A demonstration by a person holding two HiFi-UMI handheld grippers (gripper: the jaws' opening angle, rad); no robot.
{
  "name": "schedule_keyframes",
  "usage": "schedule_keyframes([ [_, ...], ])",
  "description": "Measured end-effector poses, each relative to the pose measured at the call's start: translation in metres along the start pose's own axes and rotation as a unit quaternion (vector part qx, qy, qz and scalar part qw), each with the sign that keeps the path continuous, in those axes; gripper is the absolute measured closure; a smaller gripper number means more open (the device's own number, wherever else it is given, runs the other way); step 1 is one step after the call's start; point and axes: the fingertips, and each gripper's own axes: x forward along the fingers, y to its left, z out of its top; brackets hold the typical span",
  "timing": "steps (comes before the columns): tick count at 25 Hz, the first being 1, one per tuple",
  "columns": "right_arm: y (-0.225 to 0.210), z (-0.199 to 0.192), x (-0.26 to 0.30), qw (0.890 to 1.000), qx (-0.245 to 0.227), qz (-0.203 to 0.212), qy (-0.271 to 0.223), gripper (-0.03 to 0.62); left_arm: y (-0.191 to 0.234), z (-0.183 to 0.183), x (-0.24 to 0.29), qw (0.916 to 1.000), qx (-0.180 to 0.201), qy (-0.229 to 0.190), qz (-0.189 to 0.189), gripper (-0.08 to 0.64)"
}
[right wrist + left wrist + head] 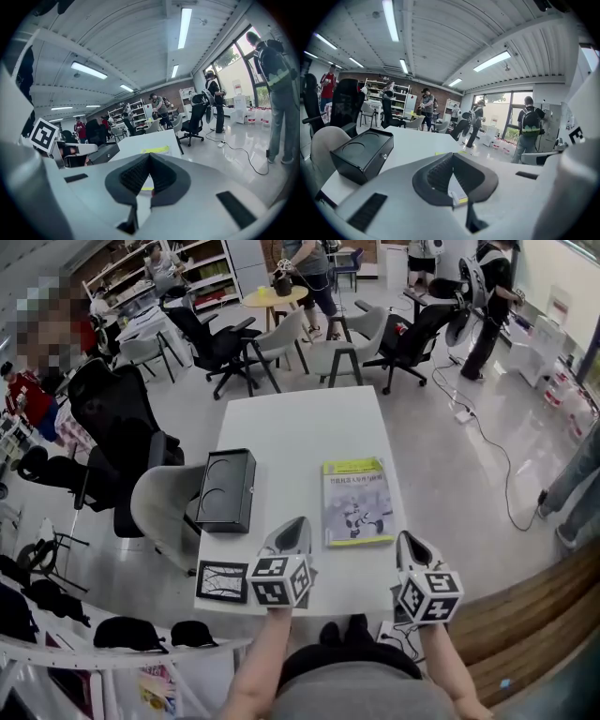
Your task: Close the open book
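Note:
The book (356, 502) lies flat and closed on the white table (300, 418), its yellow-green cover facing up, right of centre. My left gripper (298, 523) hovers at the table's front edge, just left of the book's near corner, with its jaws together and nothing between them. My right gripper (406, 540) sits to the right of the book's near edge, jaws also together and empty. In the left gripper view only a thin yellow strip of the book (446, 152) shows past the left gripper (452, 159). The right gripper view has the book (157, 150) straight beyond the right gripper (150, 157).
A black box (226, 489) with a round recess in its lid stands on the table's left side. A black-and-white card (222, 581) lies at the front left corner. A grey chair (164, 507) stands left of the table. Office chairs and people fill the room behind.

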Motion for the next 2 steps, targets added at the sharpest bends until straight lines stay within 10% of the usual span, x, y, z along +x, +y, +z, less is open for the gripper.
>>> schedule_keyframes([
  [2,-0.0013,0.0014,0.0011,1.0,-0.001,0.001,-0.001,0.589,-0.0001,-0.0006,0.0011,1.0,0.0,0.0,0.001,0.552],
])
